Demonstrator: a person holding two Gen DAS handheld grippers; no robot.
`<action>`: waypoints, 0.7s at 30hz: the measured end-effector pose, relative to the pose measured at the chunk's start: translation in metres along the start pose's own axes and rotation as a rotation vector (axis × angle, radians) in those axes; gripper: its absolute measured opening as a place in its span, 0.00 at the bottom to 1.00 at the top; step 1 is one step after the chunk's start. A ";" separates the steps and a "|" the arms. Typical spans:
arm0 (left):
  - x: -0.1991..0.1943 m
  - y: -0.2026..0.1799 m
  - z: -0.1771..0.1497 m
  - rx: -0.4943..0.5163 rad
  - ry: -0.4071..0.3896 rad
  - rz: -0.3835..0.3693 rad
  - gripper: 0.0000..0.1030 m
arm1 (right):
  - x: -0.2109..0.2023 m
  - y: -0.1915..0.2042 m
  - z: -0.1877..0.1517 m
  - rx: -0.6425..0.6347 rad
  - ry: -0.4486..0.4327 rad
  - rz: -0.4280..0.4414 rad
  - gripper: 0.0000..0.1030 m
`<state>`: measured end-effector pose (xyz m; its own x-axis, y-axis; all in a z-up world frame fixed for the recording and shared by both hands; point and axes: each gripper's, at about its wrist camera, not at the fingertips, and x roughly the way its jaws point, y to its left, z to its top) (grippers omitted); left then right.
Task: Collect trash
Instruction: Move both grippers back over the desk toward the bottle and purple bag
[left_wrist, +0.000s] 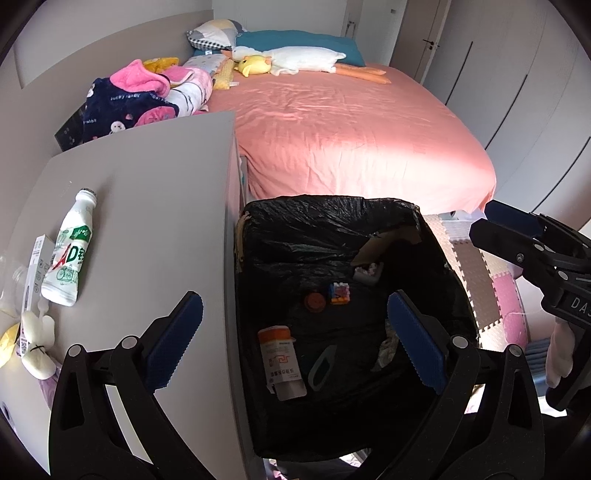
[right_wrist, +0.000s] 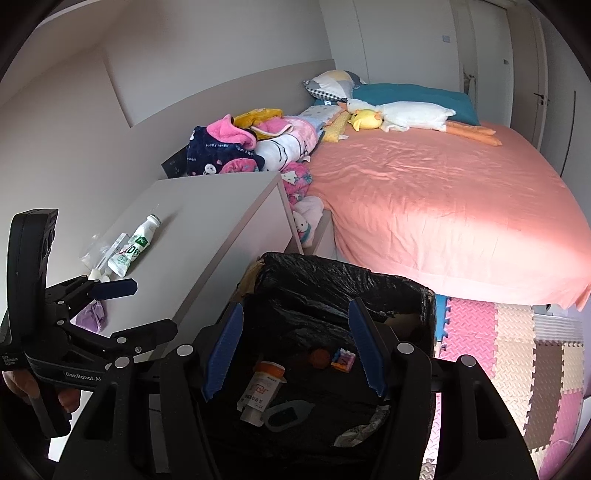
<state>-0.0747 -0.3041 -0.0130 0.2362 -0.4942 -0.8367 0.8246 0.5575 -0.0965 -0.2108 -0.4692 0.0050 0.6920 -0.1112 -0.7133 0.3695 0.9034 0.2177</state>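
Note:
A bin lined with a black bag stands on the floor beside a grey cabinet. In it lie an orange-and-white carton, an orange lid, a small coloured block and crumpled wrappers. A white and green drink bottle lies on the cabinet top next to a small white box. My left gripper is open and empty above the bin's near-left side. My right gripper is open and empty above the bin; it also shows at the right in the left wrist view.
A bed with a pink sheet stands behind the bin, with plush toys and piled clothes at its head. Foam floor mats lie to the right. White and yellow small items and a clear plastic bag sit at the cabinet's left end.

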 end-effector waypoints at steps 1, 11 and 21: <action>0.000 0.003 -0.001 -0.009 -0.001 0.003 0.94 | 0.002 0.003 0.001 -0.003 0.004 0.003 0.59; -0.004 0.035 -0.016 -0.102 0.008 0.048 0.94 | 0.023 0.030 0.006 -0.062 0.047 0.051 0.59; -0.014 0.068 -0.035 -0.198 0.003 0.116 0.94 | 0.045 0.067 0.011 -0.140 0.091 0.113 0.59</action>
<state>-0.0401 -0.2365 -0.0271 0.3218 -0.4170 -0.8500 0.6750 0.7306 -0.1028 -0.1484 -0.4184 -0.0053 0.6628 0.0264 -0.7483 0.1981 0.9576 0.2093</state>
